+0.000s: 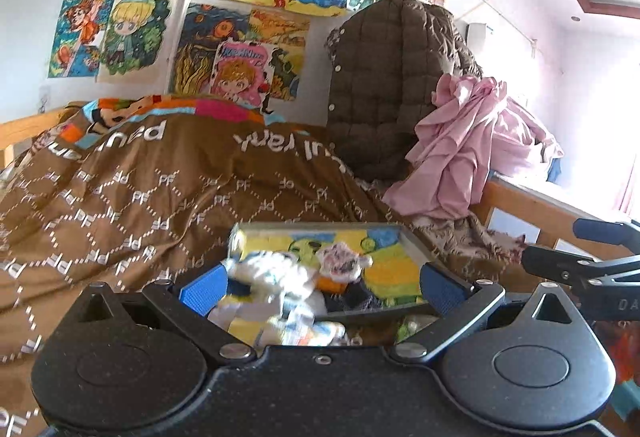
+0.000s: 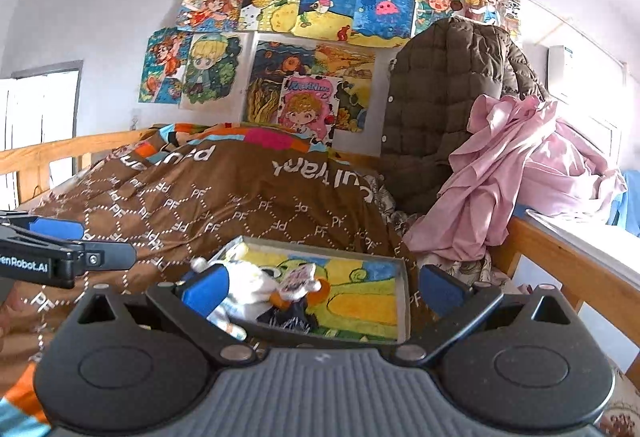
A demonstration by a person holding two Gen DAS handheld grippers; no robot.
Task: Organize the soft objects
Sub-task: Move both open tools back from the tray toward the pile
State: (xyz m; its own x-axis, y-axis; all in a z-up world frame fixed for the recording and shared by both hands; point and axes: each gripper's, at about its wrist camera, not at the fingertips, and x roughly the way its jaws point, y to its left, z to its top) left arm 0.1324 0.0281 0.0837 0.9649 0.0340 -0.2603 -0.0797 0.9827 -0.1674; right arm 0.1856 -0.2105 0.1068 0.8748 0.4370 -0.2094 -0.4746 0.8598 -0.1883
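Observation:
A shallow tray with a painted yellow and blue bottom lies on the brown quilt. In it sit a blurred white plush toy, a small pink-and-white toy and a dark soft piece. My left gripper hovers open over the tray's near side, the toys between its blue pads. My right gripper is open too, with the white plush beside its left pad. Neither holds anything.
A brown quilt with a PF pattern covers the bed. A brown padded jacket and a crumpled pink cloth pile up at the back right. A wooden bed rail runs along the right. Drawings cover the wall.

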